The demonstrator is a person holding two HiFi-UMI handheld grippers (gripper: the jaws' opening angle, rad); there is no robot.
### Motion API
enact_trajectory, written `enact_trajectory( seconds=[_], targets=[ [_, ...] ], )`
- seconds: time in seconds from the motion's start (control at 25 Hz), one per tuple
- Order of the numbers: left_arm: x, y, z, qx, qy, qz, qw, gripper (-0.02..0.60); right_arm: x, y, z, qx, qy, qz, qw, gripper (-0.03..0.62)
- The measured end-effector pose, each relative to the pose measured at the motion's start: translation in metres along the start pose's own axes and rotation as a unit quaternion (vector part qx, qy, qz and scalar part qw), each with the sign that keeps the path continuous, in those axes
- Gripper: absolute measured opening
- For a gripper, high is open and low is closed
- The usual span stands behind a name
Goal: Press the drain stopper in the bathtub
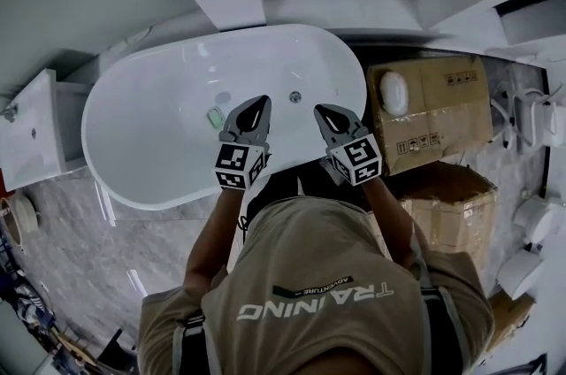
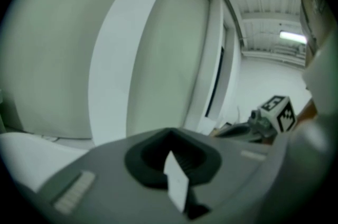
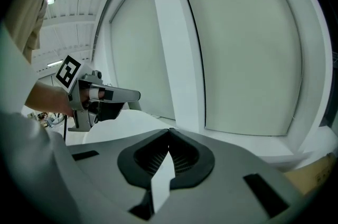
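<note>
A: Head view first: where is the drain stopper?
B: The drain stopper [image 1: 295, 97] is a small round metal disc on the floor of the white oval bathtub [image 1: 133, 161], about midway along its length. Nothing touches it.
A: And the grippers?
B: Both are held side by side over the tub's near side. The left gripper [image 1: 263, 103] has its tips left of the stopper and the right gripper [image 1: 320, 110] has its tips right of it. The disc shows between the two tips and a little beyond them.
A: Jaws?
B: In the left gripper view the two jaws meet at the tips with nothing between them. The right gripper view shows the same, jaws together and empty. Both cameras look across at the pale wall panels [image 3: 243, 48].
A: Anything nearby?
B: A small greenish patch [image 1: 215, 116] lies on the tub floor beside the left gripper. Cardboard boxes [image 1: 442, 112] stand just past the tub's right end.
</note>
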State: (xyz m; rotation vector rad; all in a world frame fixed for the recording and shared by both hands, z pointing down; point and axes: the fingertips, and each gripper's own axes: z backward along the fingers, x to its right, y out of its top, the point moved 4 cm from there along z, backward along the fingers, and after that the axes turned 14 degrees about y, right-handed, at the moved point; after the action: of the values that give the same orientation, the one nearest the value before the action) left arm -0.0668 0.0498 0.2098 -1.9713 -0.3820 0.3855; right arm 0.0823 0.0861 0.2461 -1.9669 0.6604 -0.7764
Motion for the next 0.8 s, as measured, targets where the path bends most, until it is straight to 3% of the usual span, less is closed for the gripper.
enact_trajectory(
  seconds=[0.2,0.48,0.8],
  targets=[
    [-0.01,-0.024,-0.01,-0.022,0.007,0.013,0.9997,0.002,0.006,-0.02,-0.009,-0.02,0.001,-0.006,1.0,0.014],
    [-0.007,-0.099,-0.055,-0.096,0.01,0.008,0.9953,0.002,0.053,-0.106,-0.043,-0.096,0.01,-0.026,0.995,0.014],
    [-0.013,-0.159,-0.111,-0.125,0.024,0.027,0.9915,0.002,0.091,-0.158,-0.093,-0.11,0.039,-0.041,0.992,0.014]
  ],
)
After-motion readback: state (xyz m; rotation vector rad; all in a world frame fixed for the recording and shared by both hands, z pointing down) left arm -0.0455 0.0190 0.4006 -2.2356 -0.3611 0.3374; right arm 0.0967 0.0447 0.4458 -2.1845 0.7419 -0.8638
